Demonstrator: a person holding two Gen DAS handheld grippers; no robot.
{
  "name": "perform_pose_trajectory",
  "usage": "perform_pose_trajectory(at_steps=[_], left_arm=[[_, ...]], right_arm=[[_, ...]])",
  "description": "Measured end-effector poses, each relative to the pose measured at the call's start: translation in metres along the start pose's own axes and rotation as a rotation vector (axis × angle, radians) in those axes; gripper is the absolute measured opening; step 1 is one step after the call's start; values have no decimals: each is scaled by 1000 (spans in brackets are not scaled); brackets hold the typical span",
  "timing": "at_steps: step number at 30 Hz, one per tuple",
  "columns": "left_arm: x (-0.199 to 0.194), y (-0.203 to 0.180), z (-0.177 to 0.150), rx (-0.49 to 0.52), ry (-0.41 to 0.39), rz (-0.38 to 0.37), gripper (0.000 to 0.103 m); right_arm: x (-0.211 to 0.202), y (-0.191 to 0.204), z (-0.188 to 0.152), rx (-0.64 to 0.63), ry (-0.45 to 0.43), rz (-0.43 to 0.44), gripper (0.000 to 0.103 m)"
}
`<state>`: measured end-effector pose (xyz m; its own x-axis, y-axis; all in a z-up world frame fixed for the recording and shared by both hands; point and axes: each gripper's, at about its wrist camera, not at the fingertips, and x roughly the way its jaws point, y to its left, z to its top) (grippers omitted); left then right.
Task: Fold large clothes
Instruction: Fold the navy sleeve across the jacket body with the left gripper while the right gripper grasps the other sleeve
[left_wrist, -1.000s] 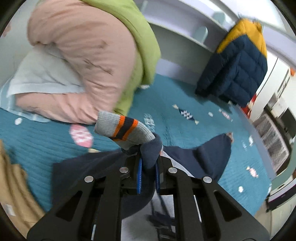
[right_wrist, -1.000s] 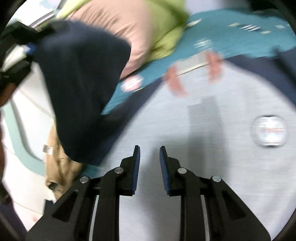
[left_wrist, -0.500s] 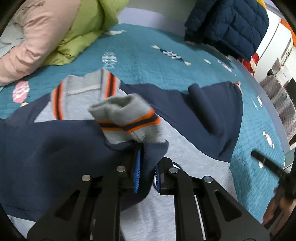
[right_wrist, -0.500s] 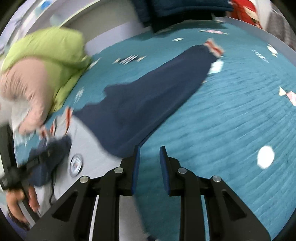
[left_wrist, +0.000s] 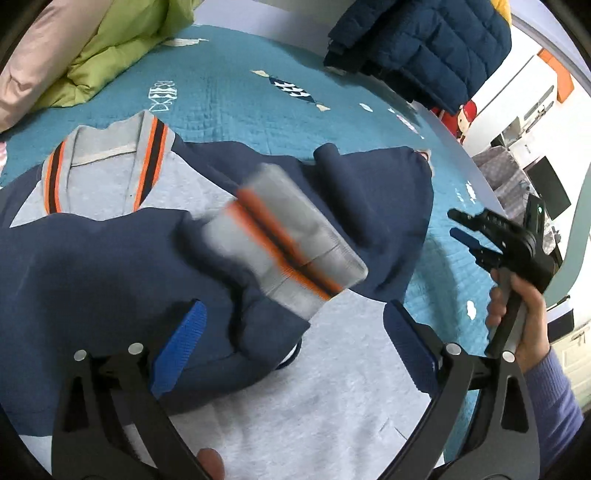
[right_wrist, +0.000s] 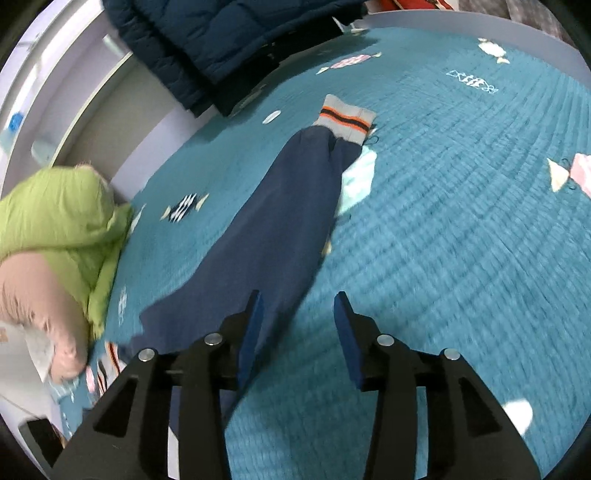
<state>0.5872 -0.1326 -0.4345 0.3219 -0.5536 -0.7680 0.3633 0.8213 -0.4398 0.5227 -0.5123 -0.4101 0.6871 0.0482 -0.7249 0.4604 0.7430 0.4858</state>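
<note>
A navy and grey sweatshirt (left_wrist: 110, 192) with orange-striped collar lies flat on the teal bedspread (left_wrist: 229, 96). One navy sleeve is folded across its grey body; its grey-orange cuff (left_wrist: 284, 243) is blurred, just past my left gripper (left_wrist: 295, 350), which is open and empty. In the right wrist view the other navy sleeve (right_wrist: 280, 229) lies stretched out on the bedspread (right_wrist: 461, 229), ending in its striped cuff (right_wrist: 345, 120). My right gripper (right_wrist: 297, 332) is open above that sleeve's near part. It also shows in the left wrist view (left_wrist: 480, 236), held in a hand.
A navy puffer jacket (left_wrist: 424, 48) hangs at the bed's far side, also in the right wrist view (right_wrist: 229, 44). A green and pink padded jacket (left_wrist: 110, 48) is piled at the far left, also in the right wrist view (right_wrist: 55, 229). Room furniture lies beyond the bed edge.
My left gripper has opened and let go of the sleeve, whose cuff drops onto the sweatshirt. My right gripper has opened and swung over the other, outstretched sleeve.
</note>
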Motion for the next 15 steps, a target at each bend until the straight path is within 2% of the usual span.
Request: perform_pose_trajectory(at_steps=[4,7,10,11,14,15], left_arm=[[-12,8,5,-65,-33,-51,96],[-30,18,9,-89,-93,-25,96],[-48,39,9,-109,-130,121,96],[-51,46,8,-103,-126,198,96],[-60,65,3,-78,-117,366,96],[-64,71,0,-77,-113,392,96]], right_arm=[[13,-10,17,92,-3,28,42],[24,-19,29,151,-12,35,42],[36,-25,37,206,-17,50,43],[39,-27,39,222,-18,57,43],[52,-36,45,299,-21,57,44],[56,-38,46,319,-19,67,44]])
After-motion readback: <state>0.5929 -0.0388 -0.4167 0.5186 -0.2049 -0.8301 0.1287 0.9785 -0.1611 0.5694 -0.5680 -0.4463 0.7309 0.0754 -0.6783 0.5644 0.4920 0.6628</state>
